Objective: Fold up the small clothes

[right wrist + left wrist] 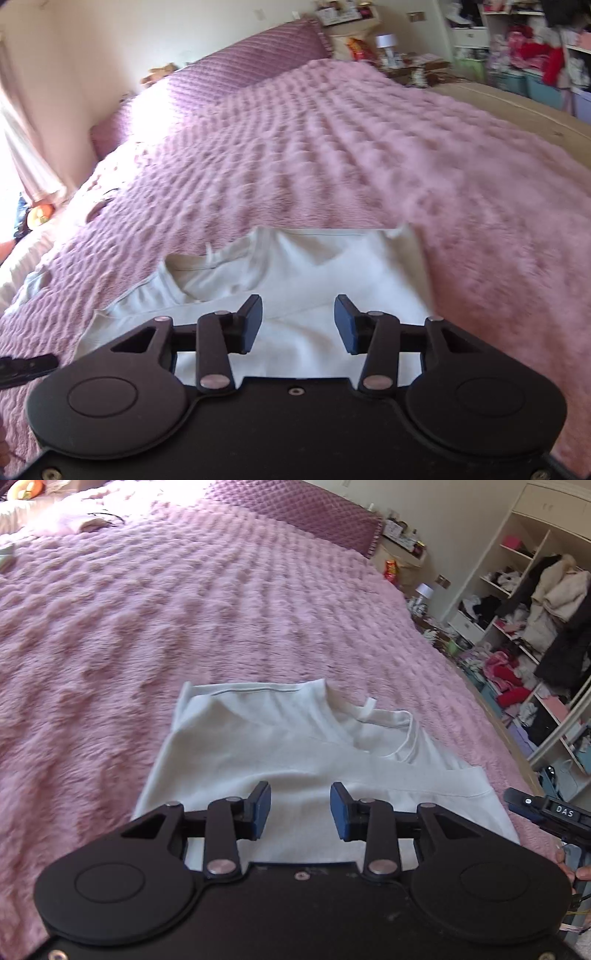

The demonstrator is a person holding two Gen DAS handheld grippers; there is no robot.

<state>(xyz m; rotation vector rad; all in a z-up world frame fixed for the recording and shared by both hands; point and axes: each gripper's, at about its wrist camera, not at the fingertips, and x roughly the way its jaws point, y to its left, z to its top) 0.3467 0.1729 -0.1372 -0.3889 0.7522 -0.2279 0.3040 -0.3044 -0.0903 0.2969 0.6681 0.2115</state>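
Shelves (pixel 524 602) crammed with clothes fill the right edge of the left wrist view, and the right gripper (pixel 539 810) pokes in at lower right there; the right wrist view instead shows a purple quilted pillow (pixel 236 74) at upper centre and a curtain (pixel 22 140) at far left. Lying flat on the fluffy, dimpled pink blanket (pixel 184 609) is a smooth white T-shirt (pixel 280 746), partly folded, low in the centre of both frames. Its ribbed neckline (pixel 402 734) points to the right in the left wrist view. The left gripper (pixel 300 810) and right gripper (pixel 298 325) both stand partly open above the shirt, holding nothing.
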